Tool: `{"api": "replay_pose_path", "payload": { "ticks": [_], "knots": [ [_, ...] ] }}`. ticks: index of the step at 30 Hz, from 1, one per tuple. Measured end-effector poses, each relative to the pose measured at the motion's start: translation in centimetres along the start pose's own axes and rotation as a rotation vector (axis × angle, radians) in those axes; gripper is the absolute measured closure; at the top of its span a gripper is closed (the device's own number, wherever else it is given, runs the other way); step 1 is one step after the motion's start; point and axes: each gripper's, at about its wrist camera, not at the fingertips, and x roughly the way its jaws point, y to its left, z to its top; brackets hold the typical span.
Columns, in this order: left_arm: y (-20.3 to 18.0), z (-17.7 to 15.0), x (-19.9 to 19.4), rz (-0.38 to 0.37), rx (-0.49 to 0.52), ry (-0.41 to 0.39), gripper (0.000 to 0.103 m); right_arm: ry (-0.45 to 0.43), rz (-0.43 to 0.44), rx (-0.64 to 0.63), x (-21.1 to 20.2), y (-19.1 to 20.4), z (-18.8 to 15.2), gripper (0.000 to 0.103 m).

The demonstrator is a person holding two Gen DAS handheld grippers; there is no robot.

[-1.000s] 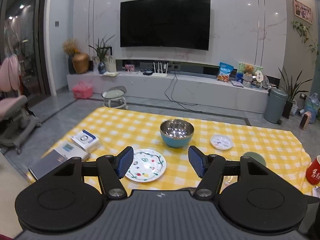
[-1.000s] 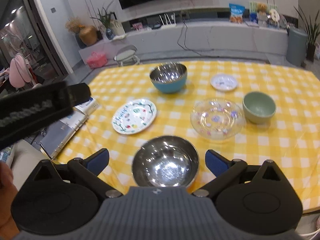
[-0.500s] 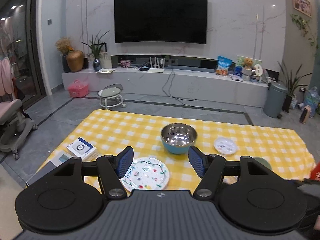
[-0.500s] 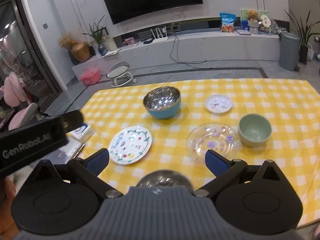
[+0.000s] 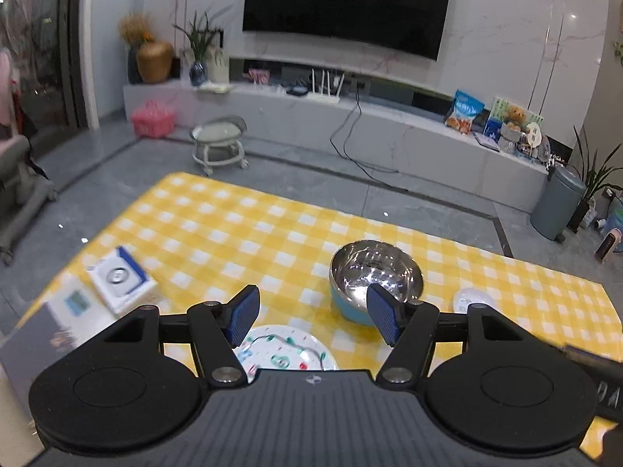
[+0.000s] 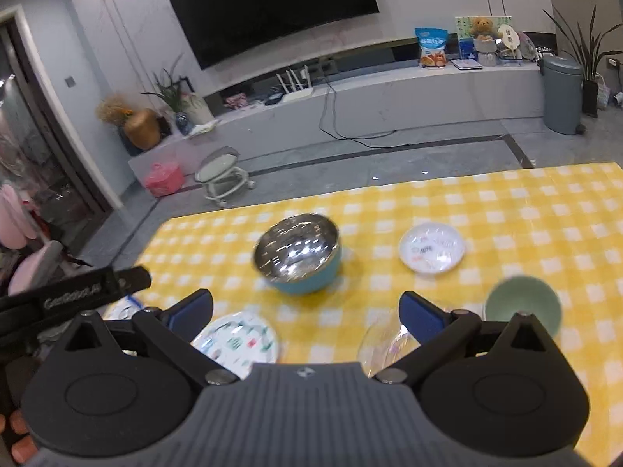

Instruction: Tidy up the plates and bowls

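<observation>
Grippers both empty. Left gripper (image 5: pixel 313 320): blue-padded jaws spread wide, nothing between them, hanging over the yellow-and-white checked tablecloth (image 5: pixel 233 233). Right gripper (image 6: pixel 305 311): jaws apart too, have just been closing a little, nothing between the pads.

Dishes, all on the cloth:
- Steel bowl with light-blue outside (image 6: pixel 298 258), upright, mid-table, just beyond the left gripper's right pad in the left wrist view.
- White round plate with coloured leaf pattern (image 5: pixel 286 352), directly under the left gripper, partly hidden by its body.
- Small white saucer with faint print (image 6: pixel 432 248), right of the blue bowl, apart from it.
- Pale green ceramic bowl (image 6: pixel 521 303), nearer, right side.
- Clear glass plate (image 6: pixel 383 344), blurred, beside the green bowl; cannot tell if they touch.

White-and-blue box (image 5: pixel 122 280) at left table edge.
</observation>
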Motion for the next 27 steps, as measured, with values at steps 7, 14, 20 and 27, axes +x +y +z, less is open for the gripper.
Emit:
{"api": "replay_pose_path", "payload": {
  "ticks": [7,14,20,27],
  "knots": [
    [-0.6,1.0,10.8,-0.051,-0.024,0.096,0.031,0.072,-0.02,-0.022,10.2,-0.9,2.7,0.025],
    [-0.8,1.8,18.4,-0.092,-0.067,0.156,0.038,0.129,-0.087,0.001,18.1,-0.7,3.5,0.044],
    [-1.4,0.5,21.0,-0.061,-0.064,0.184,0.068,0.169,-0.095,0.017,21.6,-0.6,2.8,0.065],
    [-2.2,0.1,20.9,-0.014,-0.045,0.166,0.085,0.15,-0.148,-0.01,22.1,-0.3,2.4,0.085]
  ]
}}
